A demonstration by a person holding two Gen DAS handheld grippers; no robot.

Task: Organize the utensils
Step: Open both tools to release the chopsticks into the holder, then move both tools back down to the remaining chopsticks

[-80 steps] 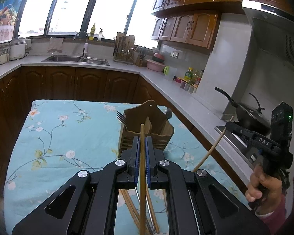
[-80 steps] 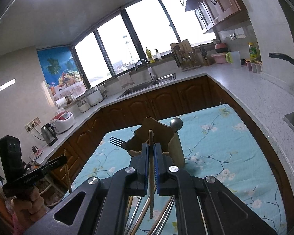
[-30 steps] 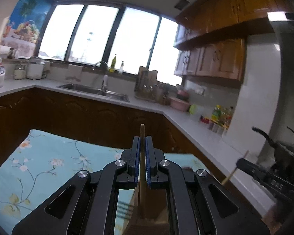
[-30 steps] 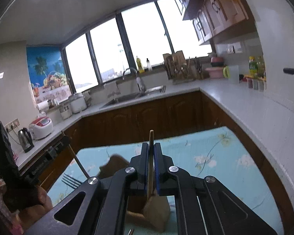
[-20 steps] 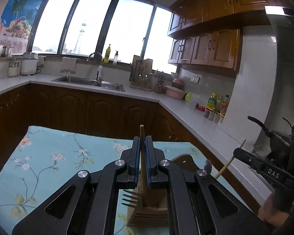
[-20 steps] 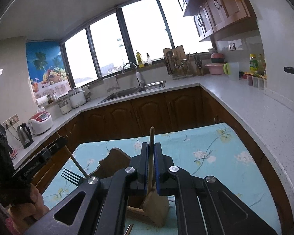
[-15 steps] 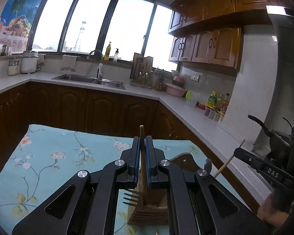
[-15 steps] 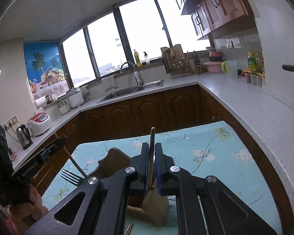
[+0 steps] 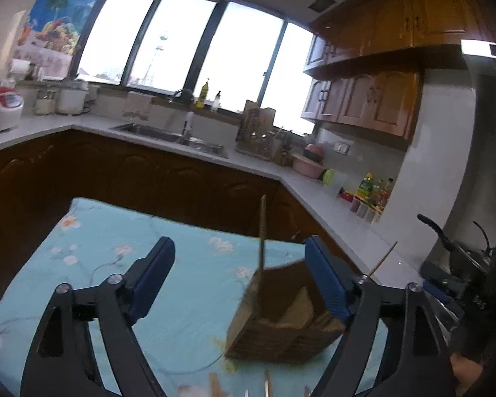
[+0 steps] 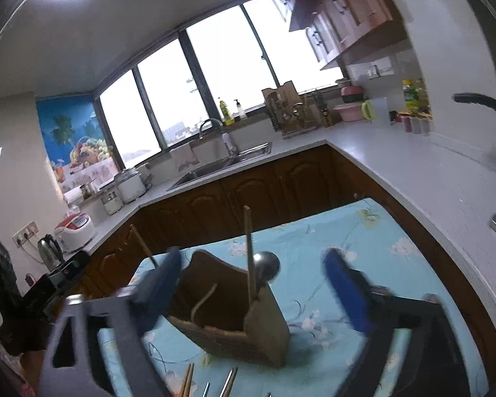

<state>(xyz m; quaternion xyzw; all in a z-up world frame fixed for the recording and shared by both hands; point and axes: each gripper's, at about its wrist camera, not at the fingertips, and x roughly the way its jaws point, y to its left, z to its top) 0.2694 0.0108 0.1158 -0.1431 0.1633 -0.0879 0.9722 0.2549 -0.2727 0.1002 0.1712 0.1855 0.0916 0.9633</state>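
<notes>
A wooden utensil holder stands on the teal flowered tablecloth. My left gripper is opening in front of it. A wooden chopstick stands free in the holder between the spread blue pads, touching neither. My right gripper is also opening. Its chopstick stands upright in the holder beside a metal spoon, clear of the pads. Each view shows the other chopstick leaning out sideways.
Loose chopsticks and metal utensils lie on the cloth at the near edge. Dark wood cabinets and a grey counter with a sink wrap around the table. A black pan sits on the right.
Both grippers were shut on a chopstick each and now stand wide apart. The chopsticks have been let go and stay in the holder. Both views are blurred by sideways movement.
</notes>
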